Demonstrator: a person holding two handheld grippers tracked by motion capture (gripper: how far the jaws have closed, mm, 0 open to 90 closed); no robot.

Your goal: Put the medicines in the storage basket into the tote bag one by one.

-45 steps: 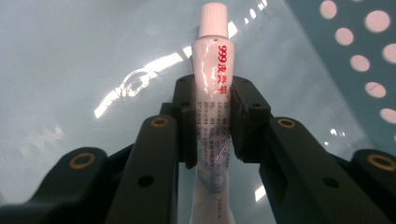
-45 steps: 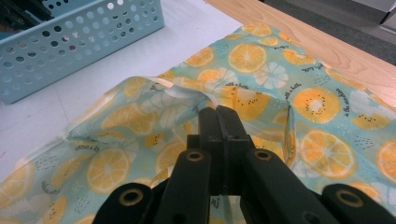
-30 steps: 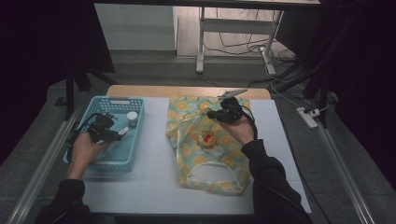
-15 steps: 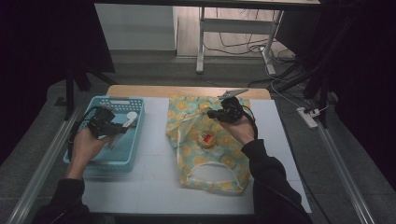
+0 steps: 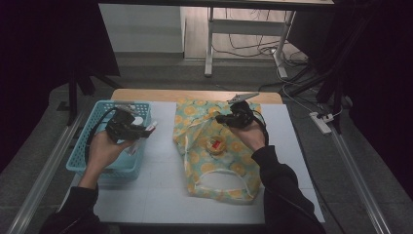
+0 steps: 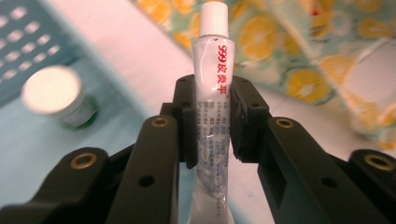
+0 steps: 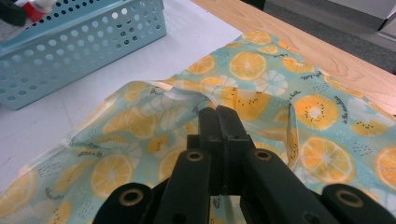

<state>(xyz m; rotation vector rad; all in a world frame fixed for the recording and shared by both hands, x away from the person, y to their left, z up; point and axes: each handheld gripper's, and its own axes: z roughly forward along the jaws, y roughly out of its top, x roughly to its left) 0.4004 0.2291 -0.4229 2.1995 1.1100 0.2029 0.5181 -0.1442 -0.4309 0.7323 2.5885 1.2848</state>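
A clear plastic tube (image 6: 214, 56) with a white cap and red lettering stands between the pads of my left gripper (image 6: 212, 91), which is shut on its middle. In the high view that gripper (image 5: 140, 130) hangs over the right rim of the light blue basket (image 5: 78, 161), with the tube (image 5: 151, 127) pointing toward the bag. The citrus-print bag (image 5: 214, 168) lies flat mid-table, and a small red and yellow item (image 5: 215, 145) rests in its mouth. My right gripper (image 7: 218, 114) is shut on a raised fold of the bag's edge (image 7: 187, 95); the high view shows it (image 5: 220, 118) at the bag's far end.
A white-lidded jar (image 6: 55, 95) stands in the basket below the tube. The basket's perforated wall (image 7: 84, 42) lies to the left of the bag. A wooden strip (image 5: 195, 95) borders the white table top (image 5: 160, 195) at the far side.
My left gripper has lifted the tube up out of the basket and carried it right, toward the bag. The right gripper and the bag fold have stayed put.
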